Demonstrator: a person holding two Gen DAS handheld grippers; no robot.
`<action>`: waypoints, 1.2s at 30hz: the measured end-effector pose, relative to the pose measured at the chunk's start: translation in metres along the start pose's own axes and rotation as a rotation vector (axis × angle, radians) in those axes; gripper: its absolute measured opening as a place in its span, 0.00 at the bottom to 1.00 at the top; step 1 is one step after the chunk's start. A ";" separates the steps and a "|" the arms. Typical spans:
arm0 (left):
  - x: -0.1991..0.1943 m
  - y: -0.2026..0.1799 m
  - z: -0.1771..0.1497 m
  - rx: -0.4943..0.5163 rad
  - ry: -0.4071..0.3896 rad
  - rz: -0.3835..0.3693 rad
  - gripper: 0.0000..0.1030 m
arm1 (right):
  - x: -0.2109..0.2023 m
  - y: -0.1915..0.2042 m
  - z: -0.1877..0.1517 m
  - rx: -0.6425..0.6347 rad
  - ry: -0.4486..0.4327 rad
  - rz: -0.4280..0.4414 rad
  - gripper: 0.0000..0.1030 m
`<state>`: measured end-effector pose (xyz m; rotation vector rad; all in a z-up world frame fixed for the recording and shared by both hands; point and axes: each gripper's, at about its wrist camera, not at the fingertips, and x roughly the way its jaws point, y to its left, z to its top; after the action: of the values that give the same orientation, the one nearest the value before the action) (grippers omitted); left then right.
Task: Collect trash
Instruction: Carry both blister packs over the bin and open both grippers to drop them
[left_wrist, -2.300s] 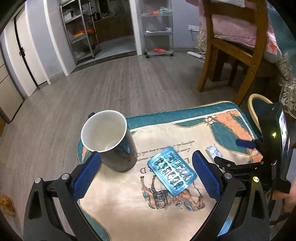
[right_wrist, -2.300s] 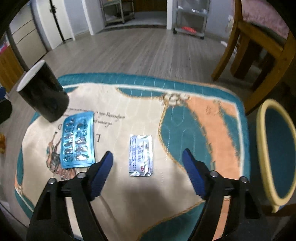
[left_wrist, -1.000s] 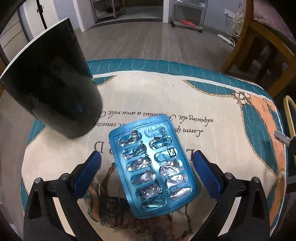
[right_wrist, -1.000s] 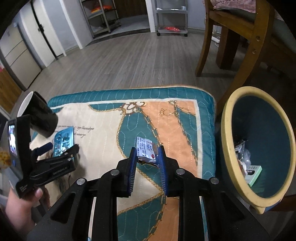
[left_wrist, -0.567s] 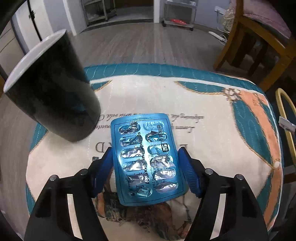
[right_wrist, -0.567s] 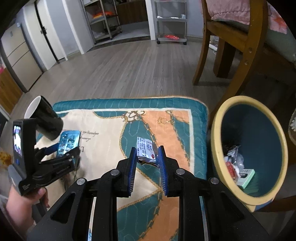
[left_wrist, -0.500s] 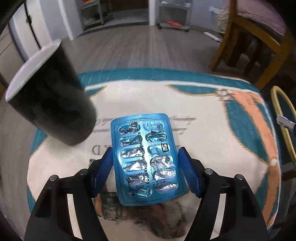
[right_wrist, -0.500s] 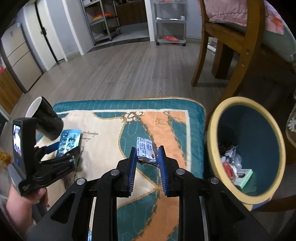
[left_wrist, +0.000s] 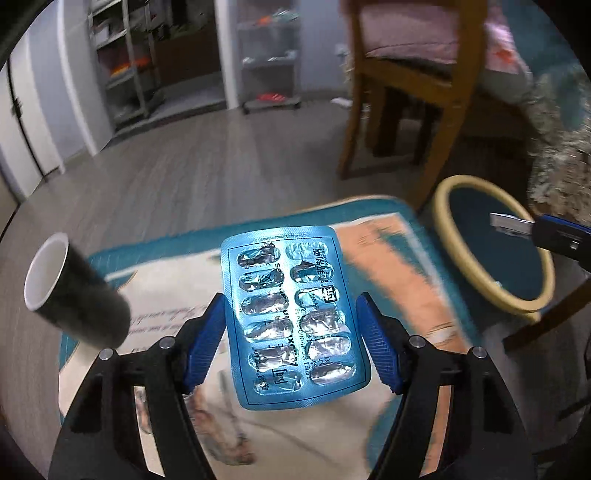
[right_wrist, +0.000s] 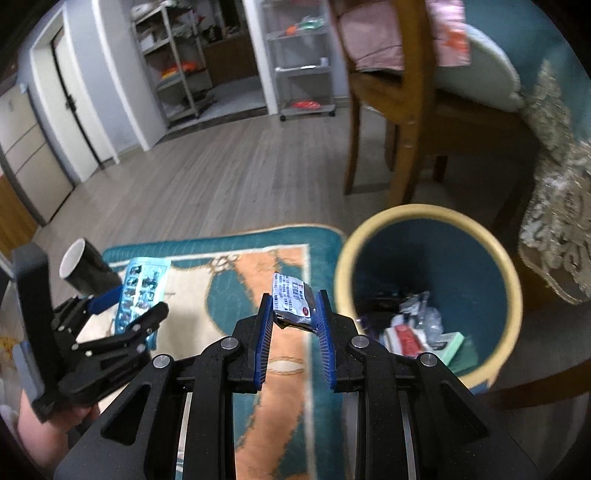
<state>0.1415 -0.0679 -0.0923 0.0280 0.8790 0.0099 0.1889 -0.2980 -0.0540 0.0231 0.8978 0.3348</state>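
The left gripper (left_wrist: 291, 332) holds the blue pill sheet (left_wrist: 291, 325) between its jaws above the cushion (left_wrist: 388, 236). The right gripper (right_wrist: 293, 314) clamps a small silver packet (right_wrist: 293, 301) beside the bin (right_wrist: 428, 214).

Two grippers are showing, the left gripper (left_wrist: 291, 328) and the right gripper (right_wrist: 293, 321). Two pill packs are showing: one blue pill pack (left_wrist: 291, 317) and one silver pill pack (right_wrist: 293, 301). One mug (left_wrist: 70, 299), one bin (right_wrist: 428, 295), one mat (right_wrist: 236, 269) and one chair (right_wrist: 402, 110) are showing
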 end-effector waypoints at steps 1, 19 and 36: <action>-0.004 -0.008 0.000 0.013 -0.008 -0.005 0.68 | -0.003 -0.007 0.001 0.013 -0.007 -0.007 0.24; -0.008 -0.124 0.039 0.147 -0.101 -0.155 0.68 | -0.032 -0.122 0.002 0.218 -0.085 -0.103 0.24; 0.036 -0.203 0.040 0.365 -0.033 -0.367 0.69 | 0.010 -0.170 -0.013 0.377 0.017 -0.115 0.24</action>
<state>0.1944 -0.2712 -0.1004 0.2063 0.8329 -0.4933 0.2315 -0.4579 -0.0966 0.3153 0.9647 0.0549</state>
